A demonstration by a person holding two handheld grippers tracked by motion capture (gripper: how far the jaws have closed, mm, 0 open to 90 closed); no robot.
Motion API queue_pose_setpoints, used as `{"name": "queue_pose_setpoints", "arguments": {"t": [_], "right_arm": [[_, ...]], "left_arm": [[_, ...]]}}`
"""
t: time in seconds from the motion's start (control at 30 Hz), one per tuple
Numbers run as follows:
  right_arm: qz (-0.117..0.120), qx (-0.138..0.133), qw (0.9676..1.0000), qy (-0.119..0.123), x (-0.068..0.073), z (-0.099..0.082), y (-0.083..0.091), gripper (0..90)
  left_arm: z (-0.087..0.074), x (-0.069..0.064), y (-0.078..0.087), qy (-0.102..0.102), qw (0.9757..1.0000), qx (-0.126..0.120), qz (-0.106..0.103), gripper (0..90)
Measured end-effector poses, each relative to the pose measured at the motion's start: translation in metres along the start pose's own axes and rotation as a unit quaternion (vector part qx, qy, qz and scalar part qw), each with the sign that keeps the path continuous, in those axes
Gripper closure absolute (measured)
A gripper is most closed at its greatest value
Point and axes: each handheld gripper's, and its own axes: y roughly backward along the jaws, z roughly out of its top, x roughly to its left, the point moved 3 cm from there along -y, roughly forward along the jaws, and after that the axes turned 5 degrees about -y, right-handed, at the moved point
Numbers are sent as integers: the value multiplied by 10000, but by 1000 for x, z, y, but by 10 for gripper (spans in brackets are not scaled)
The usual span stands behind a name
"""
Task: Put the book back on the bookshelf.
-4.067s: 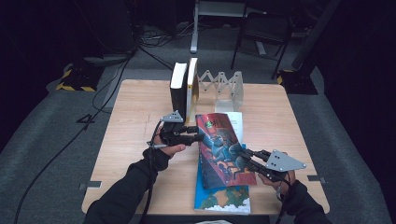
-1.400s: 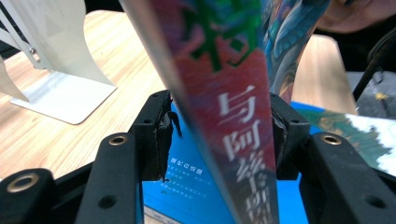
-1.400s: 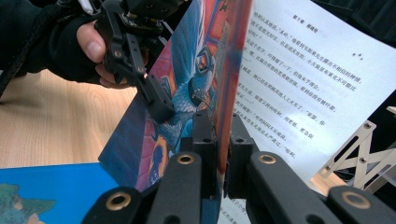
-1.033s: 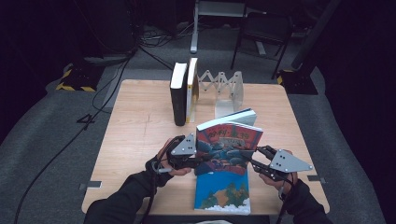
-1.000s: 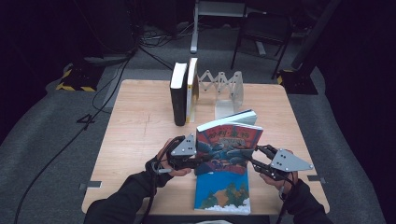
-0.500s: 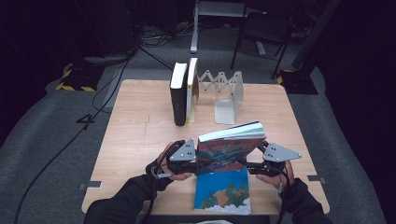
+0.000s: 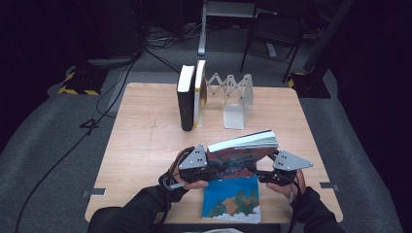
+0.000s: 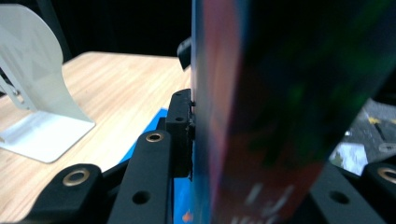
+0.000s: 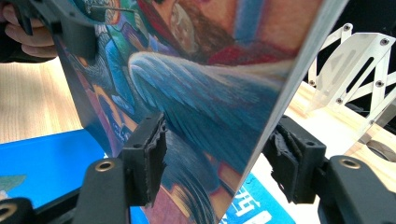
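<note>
Wooden table (image 7: pixel 145 141), painted-cover book (image 7: pixel 240 158) tilted upright, left tool (image 7: pixel 201 167) clamping it, right tool (image 7: pixel 260 174) jaws loosely astride it

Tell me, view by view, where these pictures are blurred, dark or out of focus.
High view: table evenly lit, surroundings nearly black, picture soft. Left gripper view: the picture book sits too close, a smeared blur; the bookend farther off is sharper. Right gripper view: cover art crisp near the jaws, background dark.

Legible marking: a large numeral "4" on the grey floor (image 7: pixel 90 126) left of the table; white characters on the blue book (image 9: pixel 252 212) remain unreadable.
</note>
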Motion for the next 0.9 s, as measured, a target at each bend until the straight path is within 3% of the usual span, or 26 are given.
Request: {"name": "queue_pose_setpoints", "arguments": {"t": [0.33,0.73,0.9], "right_arm": [[-4,9,10000,-18,0,0,-3,402],[31,148,9998,-90,0,-3,-7,379],[-6,142,9998,-147,-1,-2,-9,380]], "left_arm": [[15,4,2,10,9993,-373,30,662],[19,8,1,-57,9993,-358,129,717],[29,12,4,-79,9981,-568,239,697]]}}
